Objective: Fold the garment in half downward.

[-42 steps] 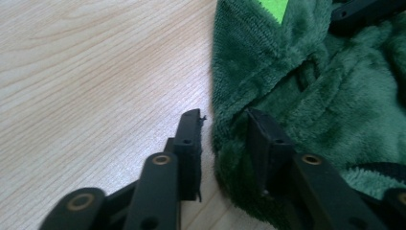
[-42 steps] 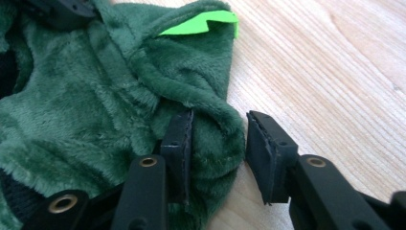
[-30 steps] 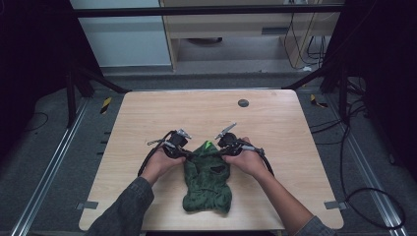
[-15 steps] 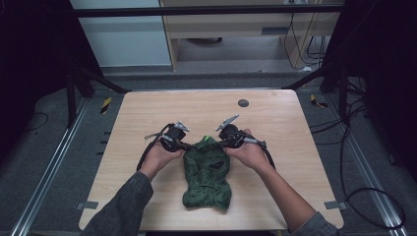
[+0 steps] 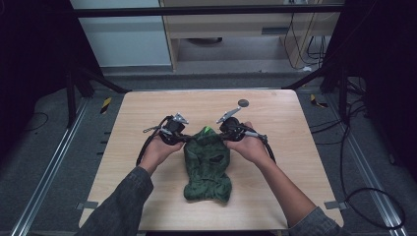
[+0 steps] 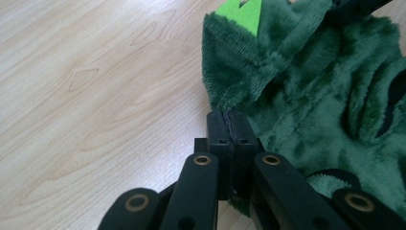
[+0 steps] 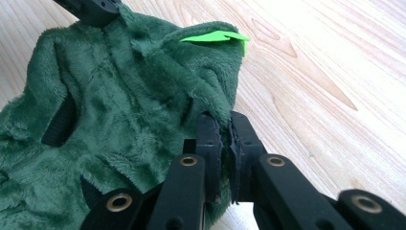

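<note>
light: even, bright tabletop | surroundings: dim | blur: slight

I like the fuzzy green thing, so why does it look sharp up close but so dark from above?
High view: the room's edges are dim, so the green fleece looks dark and lacks detail. Left gripper view: bright, even light shows its fibres; the left gripper is a little soft. Right gripper view: the table shines pale; the right gripper blurs slightly.

A light wooden desk stands on a grey floor between metal rails. Behind it are a pale cabinet and a beige shelf unit with hanging cables. Both sides are dark.
</note>
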A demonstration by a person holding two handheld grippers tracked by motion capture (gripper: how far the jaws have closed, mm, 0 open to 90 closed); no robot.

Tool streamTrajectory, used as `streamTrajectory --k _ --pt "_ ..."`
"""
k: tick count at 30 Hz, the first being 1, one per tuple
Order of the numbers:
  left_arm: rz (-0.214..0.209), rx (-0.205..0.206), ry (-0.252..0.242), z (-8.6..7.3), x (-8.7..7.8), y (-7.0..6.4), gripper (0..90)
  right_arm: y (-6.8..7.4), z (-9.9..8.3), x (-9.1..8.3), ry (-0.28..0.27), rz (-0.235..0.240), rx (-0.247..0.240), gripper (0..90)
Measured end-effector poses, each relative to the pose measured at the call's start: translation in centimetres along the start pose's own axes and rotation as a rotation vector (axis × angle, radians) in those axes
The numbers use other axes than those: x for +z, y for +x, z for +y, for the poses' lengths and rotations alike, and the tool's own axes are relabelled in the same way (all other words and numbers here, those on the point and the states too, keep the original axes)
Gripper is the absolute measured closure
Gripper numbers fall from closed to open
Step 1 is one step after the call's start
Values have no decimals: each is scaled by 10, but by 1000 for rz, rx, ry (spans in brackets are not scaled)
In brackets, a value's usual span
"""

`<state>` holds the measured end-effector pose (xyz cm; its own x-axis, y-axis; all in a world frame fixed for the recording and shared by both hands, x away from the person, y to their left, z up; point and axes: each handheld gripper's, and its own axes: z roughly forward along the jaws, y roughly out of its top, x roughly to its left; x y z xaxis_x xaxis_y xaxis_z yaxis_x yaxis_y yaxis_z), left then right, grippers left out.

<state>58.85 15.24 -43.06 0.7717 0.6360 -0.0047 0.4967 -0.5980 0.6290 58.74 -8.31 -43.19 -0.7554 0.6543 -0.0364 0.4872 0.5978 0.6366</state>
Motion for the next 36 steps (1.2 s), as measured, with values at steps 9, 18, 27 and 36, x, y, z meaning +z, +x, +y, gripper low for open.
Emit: streamTrajectory --k 9,18,27,36 --pt "18 16 -26 11 -5 -2 900 -2 6 -4 -15 -7 -8 848" --pt "52 32 -65 25 -16 -1 900 -12 15 -14 -42 -34 -1 849" --pt "78 52 -78 26 -22 -3 900 -12 19 -20 -63 -48 -9 847" --pt "69 76 -84 11 -31 -15 900 2 8 -23 -71 -43 -45 845"
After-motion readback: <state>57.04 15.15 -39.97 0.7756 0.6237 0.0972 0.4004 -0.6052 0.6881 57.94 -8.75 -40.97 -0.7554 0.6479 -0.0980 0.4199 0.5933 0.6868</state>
